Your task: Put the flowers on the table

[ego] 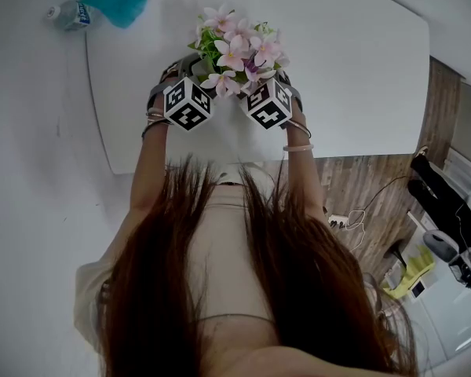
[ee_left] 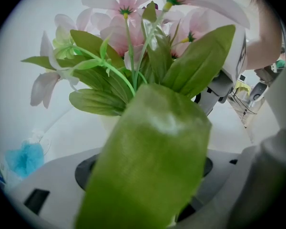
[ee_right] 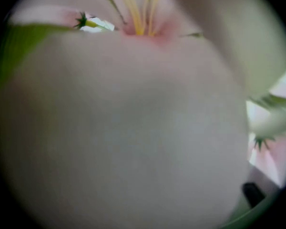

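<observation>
A bunch of pink and white flowers [ego: 237,49] with green leaves sits between my two grippers above the near edge of the white table [ego: 353,69]. The left gripper [ego: 184,85] is at the bunch's left and the right gripper [ego: 273,86] at its right, both partly under the blooms. In the left gripper view a broad green leaf [ee_left: 148,166] covers the jaws, with the flowers [ee_left: 128,37] behind it and the right gripper [ee_left: 221,87] beyond. One pale petal [ee_right: 124,128] fills the right gripper view and hides its jaws.
A plastic water bottle [ego: 69,14] and a teal fluffy thing [ego: 118,0] lie at the table's far left corner. Wooden floor [ego: 392,187] with cables, a yellow object [ego: 412,269] and other gear lies to the right. The person's long hair hangs below.
</observation>
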